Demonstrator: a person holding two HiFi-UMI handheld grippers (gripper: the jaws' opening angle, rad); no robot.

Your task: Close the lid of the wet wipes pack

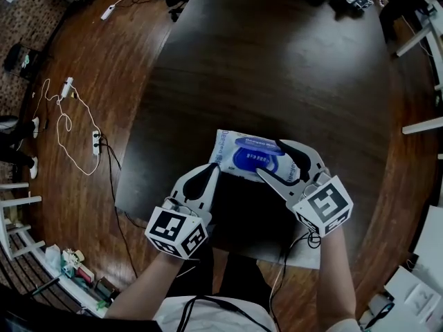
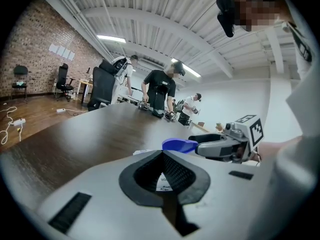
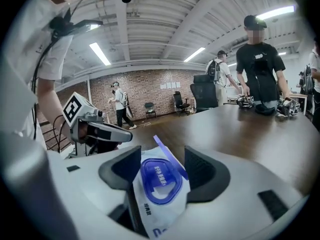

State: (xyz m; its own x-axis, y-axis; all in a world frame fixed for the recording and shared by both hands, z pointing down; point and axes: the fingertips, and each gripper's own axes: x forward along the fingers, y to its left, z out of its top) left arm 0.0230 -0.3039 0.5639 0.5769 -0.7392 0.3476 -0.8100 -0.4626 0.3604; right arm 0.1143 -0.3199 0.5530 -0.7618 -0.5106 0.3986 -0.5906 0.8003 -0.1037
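Observation:
The wet wipes pack (image 1: 228, 147) lies flat on the dark table (image 1: 277, 68) near its front edge. Its blue lid (image 1: 255, 159) stands partly raised; in the right gripper view the flap (image 3: 170, 156) tilts up over the blue opening frame (image 3: 159, 180). My right gripper (image 1: 271, 159) is open, one jaw on each side of the lid (image 3: 162, 156). My left gripper (image 1: 212, 170) is shut, its tips at the pack's near left corner (image 2: 162, 152). In the left gripper view the raised lid (image 2: 179, 144) shows just past the tips, with the right gripper (image 2: 225, 145) behind it.
A black mat (image 1: 249, 216) lies under the grippers at the table's front edge. Other people work with equipment (image 3: 265, 104) at the table's far end. Cables and a power strip (image 1: 95, 142) lie on the wooden floor to the left. White furniture (image 1: 422, 126) stands at the right.

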